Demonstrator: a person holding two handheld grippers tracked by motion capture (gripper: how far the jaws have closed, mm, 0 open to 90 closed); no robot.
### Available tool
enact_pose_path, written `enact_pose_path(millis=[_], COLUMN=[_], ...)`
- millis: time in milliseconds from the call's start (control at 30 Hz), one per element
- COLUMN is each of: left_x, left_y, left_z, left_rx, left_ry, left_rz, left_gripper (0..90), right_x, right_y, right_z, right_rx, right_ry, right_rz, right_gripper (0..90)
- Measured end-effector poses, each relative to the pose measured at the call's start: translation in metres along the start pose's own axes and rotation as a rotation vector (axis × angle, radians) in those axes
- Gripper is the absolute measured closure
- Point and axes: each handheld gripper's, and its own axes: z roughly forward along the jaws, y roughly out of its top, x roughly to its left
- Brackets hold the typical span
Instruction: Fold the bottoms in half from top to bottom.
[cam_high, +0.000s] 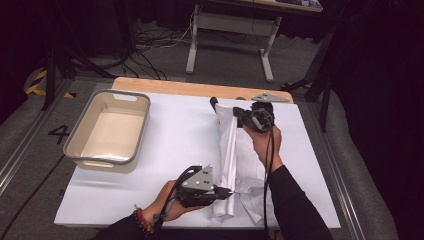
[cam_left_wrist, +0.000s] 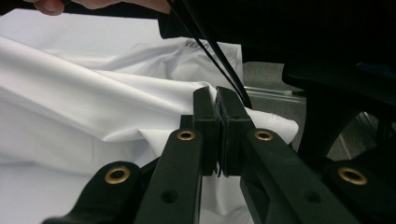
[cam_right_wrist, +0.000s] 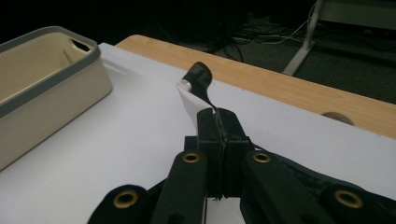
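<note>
On table: white garment (cam_high: 235, 150) | both grippers (cam_high: 227, 191) (cam_high: 235, 111) clamp it | floor marking "4" (cam_high: 59, 133)

Both grippers' fingers (cam_left_wrist: 205, 112) clamped together
</note>
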Motion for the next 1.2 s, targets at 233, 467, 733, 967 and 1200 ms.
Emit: enact_pose_path(millis=[233, 467, 733, 967, 1200], left_x=[0.01, 0.019, 0.024, 0.022, 0.024], left_y=[0.024, 0.033, 0.029, 0.031, 0.033], left_z=[0.032, 0.073, 0.112, 0.126, 0.096], left_rx=[0.006, 0.051, 0.069, 0.087, 0.074], left_ry=[-0.062, -0.074, -0.092, -0.063, 0.011], left_rz=[-0.004, -0.003, -0.041, -0.028, 0.002], left_gripper=[87.6, 87.3, 86.7, 75.4, 55.8], right_x=[-0.042, -0.083, -0.119, -0.134, -0.141], right_y=[-0.015, -0.038, -0.07, -0.094, -0.107], right_z=[-0.026, -0.035, -0.024, -0.016, -0.022], right_rx=[-0.017, 0.006, 0.07, 0.131, 0.156], right_ry=[-0.058, -0.119, -0.146, -0.189, -0.232], right_rz=[0.059, 0.107, 0.152, 0.185, 0.186], right_gripper=[89.8, 89.8, 89.6, 89.4, 87.2])
